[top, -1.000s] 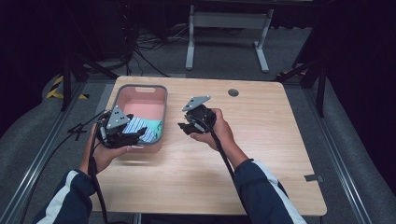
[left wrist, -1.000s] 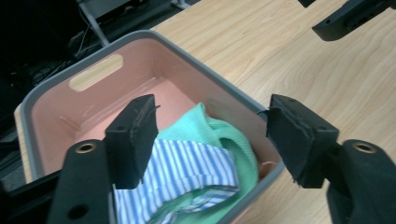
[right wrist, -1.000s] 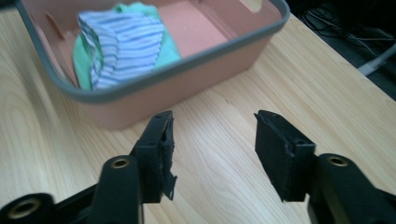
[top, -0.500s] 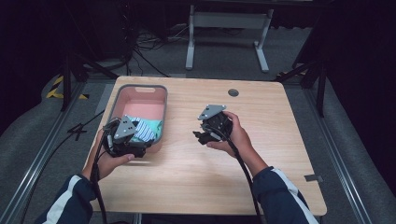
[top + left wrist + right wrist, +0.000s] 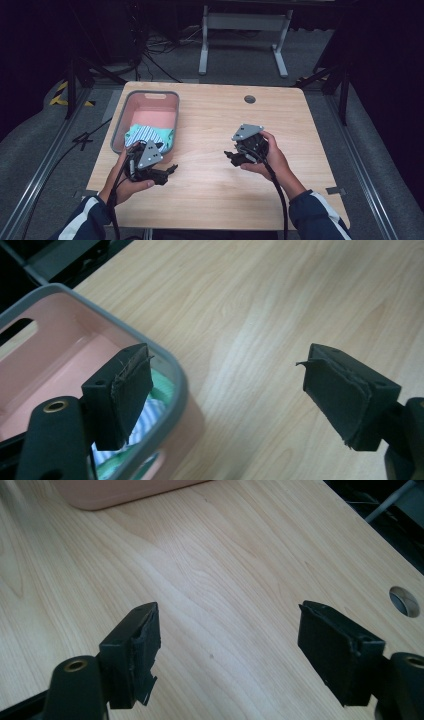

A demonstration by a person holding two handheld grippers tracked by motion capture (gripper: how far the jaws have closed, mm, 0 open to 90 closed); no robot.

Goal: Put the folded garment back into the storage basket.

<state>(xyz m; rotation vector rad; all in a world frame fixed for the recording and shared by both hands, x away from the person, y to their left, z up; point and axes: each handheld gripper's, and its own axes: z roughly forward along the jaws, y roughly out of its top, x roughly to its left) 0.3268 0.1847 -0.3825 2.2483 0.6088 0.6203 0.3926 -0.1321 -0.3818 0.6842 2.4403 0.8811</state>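
both grippers have drawn back from the pink bin (image 5: 150,102), jaws spread and empty; we'd pinch the soft, light striped cloth (image 5: 147,135) at a raised fold.

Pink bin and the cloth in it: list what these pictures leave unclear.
- Striped cloth: in the high view its near part is hidden by the left gripper; too small to tell what kind of item it is.
- Striped cloth, left gripper view: covered by that gripper's jaw and the bin rim.
- Pink bin: cut off by the top edge in the right gripper view.
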